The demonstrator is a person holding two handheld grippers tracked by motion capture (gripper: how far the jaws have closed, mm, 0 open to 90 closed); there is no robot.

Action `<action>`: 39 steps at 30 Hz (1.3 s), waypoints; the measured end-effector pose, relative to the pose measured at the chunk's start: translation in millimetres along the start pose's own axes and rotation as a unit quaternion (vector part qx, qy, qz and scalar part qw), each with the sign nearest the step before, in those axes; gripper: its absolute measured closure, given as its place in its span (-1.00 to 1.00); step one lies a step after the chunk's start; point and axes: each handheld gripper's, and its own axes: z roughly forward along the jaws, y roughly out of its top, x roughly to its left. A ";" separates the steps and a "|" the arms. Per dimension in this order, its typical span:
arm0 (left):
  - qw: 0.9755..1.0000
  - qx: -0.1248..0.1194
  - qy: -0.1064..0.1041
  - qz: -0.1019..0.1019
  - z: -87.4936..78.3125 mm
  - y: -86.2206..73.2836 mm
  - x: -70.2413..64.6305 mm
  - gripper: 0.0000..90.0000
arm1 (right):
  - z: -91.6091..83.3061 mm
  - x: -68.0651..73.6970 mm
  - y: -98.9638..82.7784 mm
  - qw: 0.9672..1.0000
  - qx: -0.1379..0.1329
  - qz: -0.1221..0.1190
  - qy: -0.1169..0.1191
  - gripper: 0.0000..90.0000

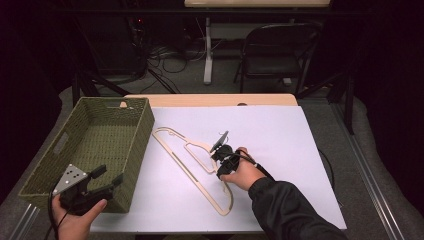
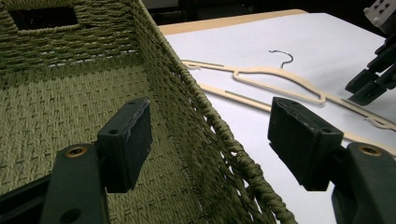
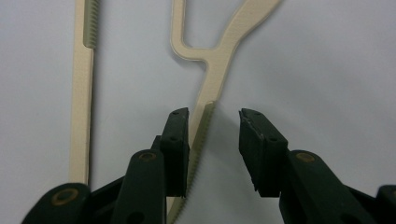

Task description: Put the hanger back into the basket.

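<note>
A pale wooden hanger (image 1: 170, 134) lies flat on the white table top, running from beside the basket toward the near edge. My right gripper (image 1: 218, 151) is down over its upper arm, held by a hand in a dark sleeve. In the right gripper view the gripper (image 3: 214, 116) is open, and the hanger's ridged arm (image 3: 219, 60) runs between the jaws, close against the left one. My left gripper (image 1: 109, 175) is open and holds nothing at the near right corner of the green woven basket (image 1: 145, 130). In its own view the left gripper (image 2: 210, 121) straddles the basket's rim (image 2: 201, 102).
The hanger (image 2: 280, 77) with its metal hook (image 2: 285, 57) and my right gripper (image 2: 369, 86) show beyond the basket in the left gripper view. A white sheet (image 1: 280, 135) covers the table. A folding chair (image 1: 275, 50) and cables stand on the floor behind.
</note>
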 end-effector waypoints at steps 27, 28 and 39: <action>1.000 0.000 0.002 -0.003 0.1 -0.1 0.8 -0.32 | 14.5 6.3 5.0 1.000 0.013 0.005 -0.006 0.59; 1.000 0.000 0.002 -0.001 0.3 0.0 0.4 -0.31 | 15.4 8.1 4.9 1.000 0.010 0.013 -0.007 0.61; 1.000 -0.006 0.002 0.004 -0.1 0.6 -2.0 -0.26 | 14.0 2.6 5.1 0.999 0.023 0.045 -0.006 0.74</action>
